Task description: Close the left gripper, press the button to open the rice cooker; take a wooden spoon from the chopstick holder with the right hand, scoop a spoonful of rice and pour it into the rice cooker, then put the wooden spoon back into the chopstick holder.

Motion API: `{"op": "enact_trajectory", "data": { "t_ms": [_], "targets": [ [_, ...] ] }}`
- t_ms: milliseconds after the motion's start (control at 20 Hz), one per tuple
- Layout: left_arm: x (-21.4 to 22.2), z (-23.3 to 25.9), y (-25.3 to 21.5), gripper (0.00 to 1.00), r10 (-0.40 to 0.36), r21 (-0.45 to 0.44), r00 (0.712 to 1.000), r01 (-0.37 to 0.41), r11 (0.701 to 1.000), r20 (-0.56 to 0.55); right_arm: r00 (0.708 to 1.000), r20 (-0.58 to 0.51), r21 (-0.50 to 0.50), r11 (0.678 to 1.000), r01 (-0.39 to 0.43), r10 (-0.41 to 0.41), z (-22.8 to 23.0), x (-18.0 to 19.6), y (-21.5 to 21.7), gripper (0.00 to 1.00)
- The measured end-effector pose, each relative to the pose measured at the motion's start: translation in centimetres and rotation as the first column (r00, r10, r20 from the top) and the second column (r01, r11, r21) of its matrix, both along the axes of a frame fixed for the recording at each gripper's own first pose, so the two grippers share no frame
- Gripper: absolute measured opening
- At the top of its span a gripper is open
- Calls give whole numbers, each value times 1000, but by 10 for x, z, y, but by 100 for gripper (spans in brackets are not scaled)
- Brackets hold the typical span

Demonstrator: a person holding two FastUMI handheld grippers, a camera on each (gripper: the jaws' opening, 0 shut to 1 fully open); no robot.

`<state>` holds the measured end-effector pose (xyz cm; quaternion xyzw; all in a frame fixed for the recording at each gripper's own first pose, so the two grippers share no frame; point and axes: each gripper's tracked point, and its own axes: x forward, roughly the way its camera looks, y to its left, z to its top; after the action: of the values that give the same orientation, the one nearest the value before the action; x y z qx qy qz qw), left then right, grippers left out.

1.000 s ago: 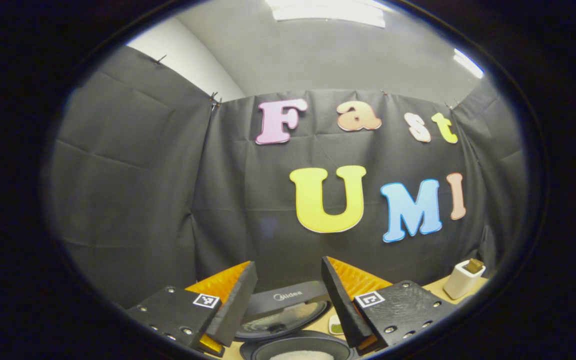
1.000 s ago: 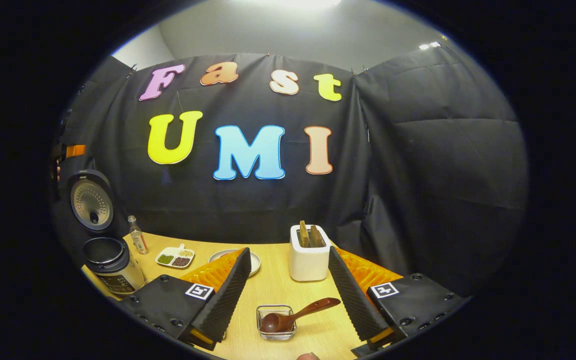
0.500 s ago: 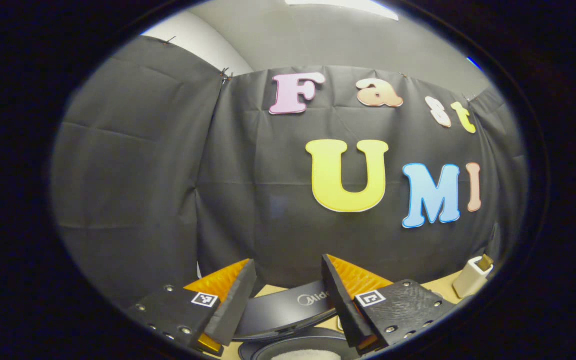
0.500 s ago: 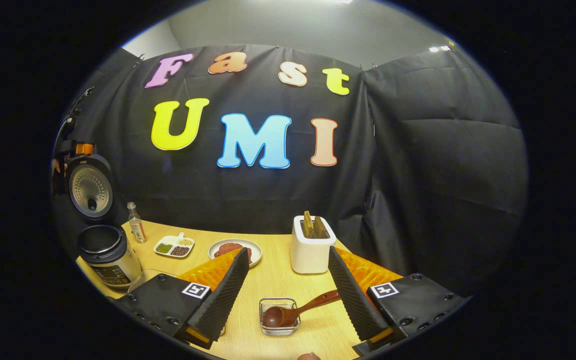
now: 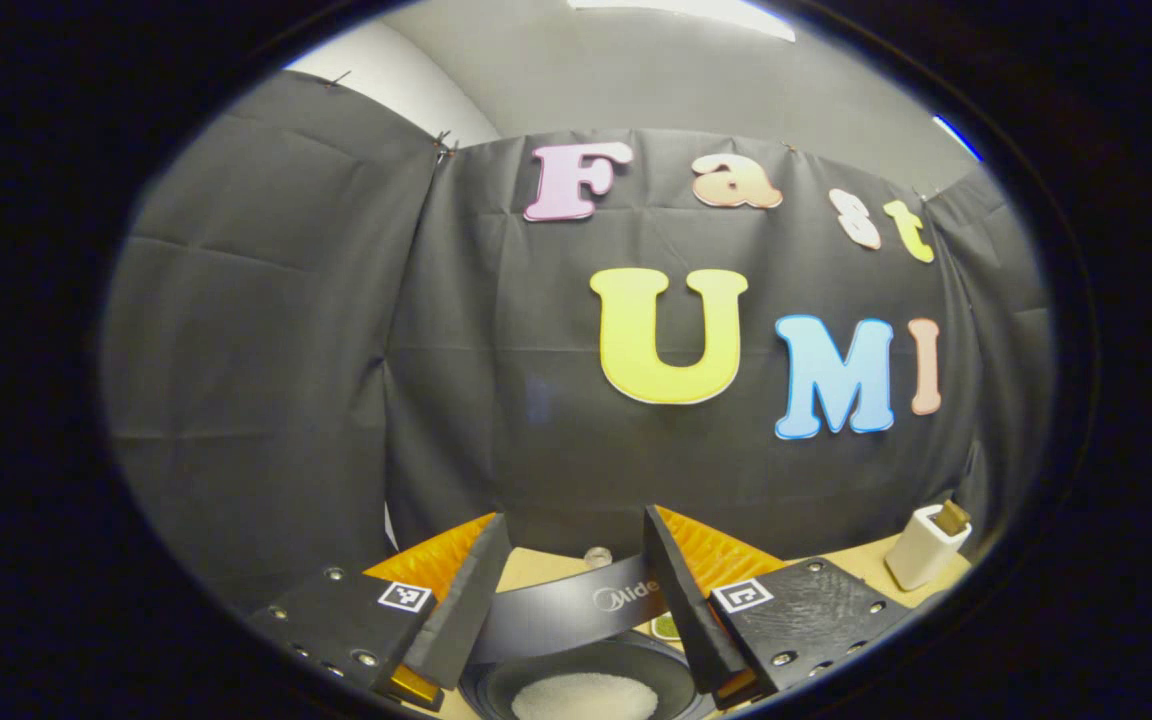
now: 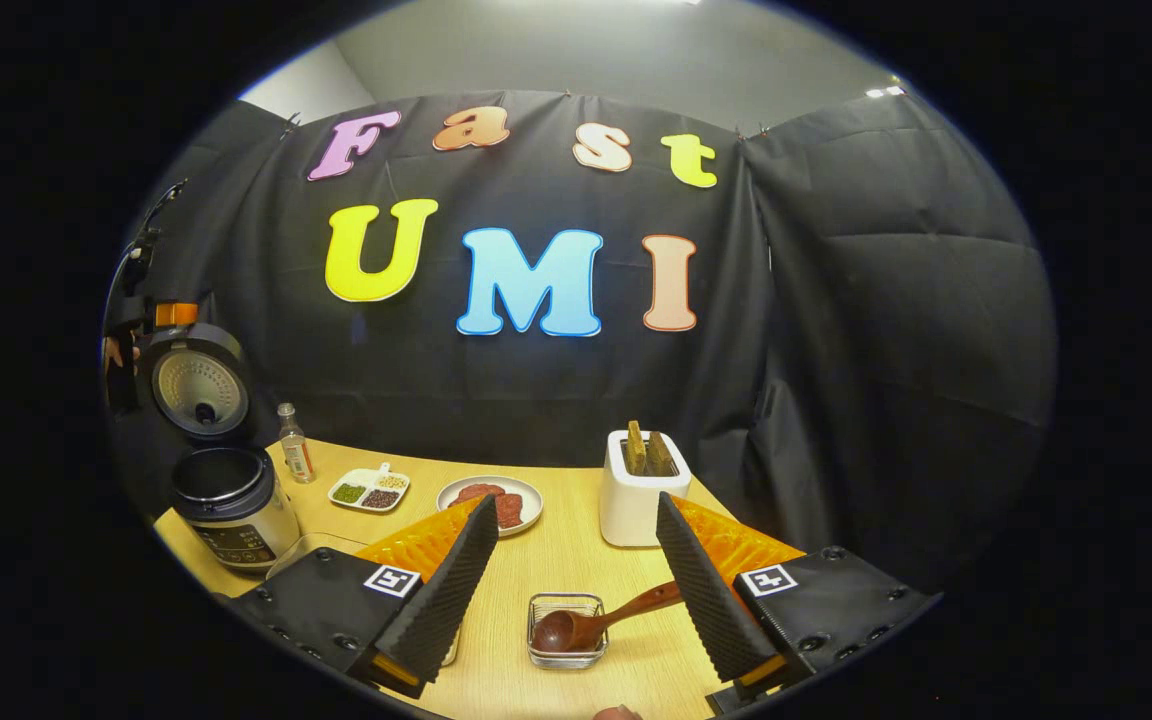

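Rice cooker (image 6: pixel 234 500) stands at the left end of the wooden tabletop (image 6: pixel 556 570) in the right gripper view, with its lid (image 6: pixel 198 382) raised upright behind the pot. In the left gripper view the same cooker (image 5: pixel 586 690) lies directly below the camera, its inner pot holding white rice (image 5: pixel 584 697), and the dark lid edge (image 5: pixel 576 605) crosses between the two fingers. The left gripper (image 5: pixel 576 600) hovers above the pot with its jaws released and wide apart, grasping nothing.

The right gripper (image 6: pixel 576 585) also has its jaws released, apart and empty. Between its fingers, on the tabletop, sits a small clear square dish (image 6: pixel 566 630), and the wooden spoon (image 6: pixel 601 622) rests with its bowl inside this dish and its handle leaning out to the right, toward the right finger; I cannot tell if the handle touches that finger. Behind the dish stands the white chopstick holder (image 6: pixel 639 488) with brown utensils sticking out of its top. The holder appears also at the far right in the left gripper view (image 5: pixel 926 545).

Further left on the tabletop are a plate with reddish food (image 6: pixel 492 497), a small divided dish of beans (image 6: pixel 369 490) and a small bottle (image 6: pixel 294 455) beside the cooker.
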<state>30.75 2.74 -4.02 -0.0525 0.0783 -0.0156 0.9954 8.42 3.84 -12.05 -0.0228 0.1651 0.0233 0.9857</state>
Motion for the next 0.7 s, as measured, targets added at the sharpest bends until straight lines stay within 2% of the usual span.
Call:
{"op": "enact_trajectory", "data": {
  "t_ms": [50, 100, 600, 650, 700],
  "targets": [
    [-7, -4, -4, 84, -1, -2, 1000, 1, 1000, -7, 1000, 1, -1, 1000, -9, 9, 1, -2, -3, 100],
    [-15, -7, -7, 86, 0, -7, 1000, 0, 1000, -16, 1000, 0, -1, 1000, -16, 16, 1, -3, -5, 100],
    [-78, -60, -44, 84, -2, -13, 993, 0, 1000, -116, 998, -10, 19, 998, -60, 60, -2, -21, -36, 100],
    [-83, -66, -46, 86, -1, -13, 992, 0, 1000, -123, 998, -11, 23, 998, -63, 63, -3, -24, -39, 100],
    [-88, -72, -49, 84, -2, -12, 992, 0, 1000, -129, 998, -13, 25, 998, -65, 65, -2, -25, -42, 100]
  ]
}}
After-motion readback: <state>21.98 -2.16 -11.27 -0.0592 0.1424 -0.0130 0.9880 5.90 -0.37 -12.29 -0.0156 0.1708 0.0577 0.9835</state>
